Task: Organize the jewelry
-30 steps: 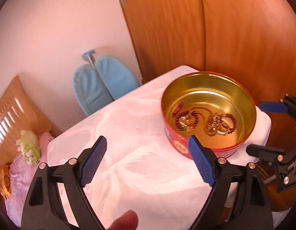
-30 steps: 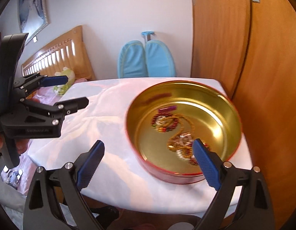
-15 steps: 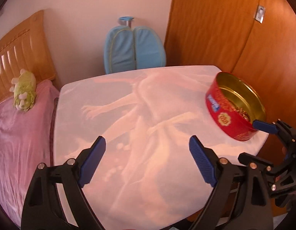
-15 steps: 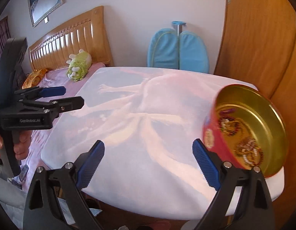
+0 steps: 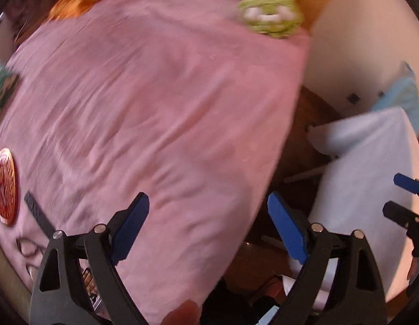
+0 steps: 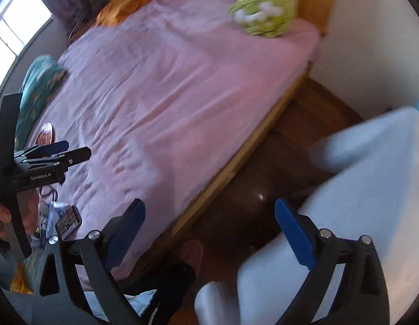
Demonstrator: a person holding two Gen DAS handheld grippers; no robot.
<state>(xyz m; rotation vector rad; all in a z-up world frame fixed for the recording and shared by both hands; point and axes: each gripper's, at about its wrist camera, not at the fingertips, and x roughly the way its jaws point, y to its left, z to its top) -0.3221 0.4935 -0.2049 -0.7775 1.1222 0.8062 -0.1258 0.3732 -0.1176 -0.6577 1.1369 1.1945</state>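
Right now both of my cameras look at a bed [image 5: 144, 103] under a pink sheet, with heavy motion blur across both views. My left gripper [image 5: 208, 226] has its jaws spread wide with nothing between them, blue pads showing over the pink sheet. My right gripper [image 6: 209, 233] is equally wide and empty, its pads framing the bed's wooden edge and the dark wood floor [image 6: 266, 178] below.

A green and white plush toy [image 5: 270, 17] sits at the far corner of the bed by the wooden headboard. At the left edge of the left wrist view, a round red lid [image 5: 5, 187] with a gold pattern lies flat on the sheet; I take it for a tin lid, though it is distorted. I cannot see any jewelry or the tin itself in either view.

On the right side, the surface [image 5: 372, 189] draped in a white cloth shows only as a corner, well apart from the lid. A phone [image 6: 68, 220] lies near the bed's near edge, beside some blurred clutter. A teal cushion [image 6: 38, 86] rests at the bed's far left side.
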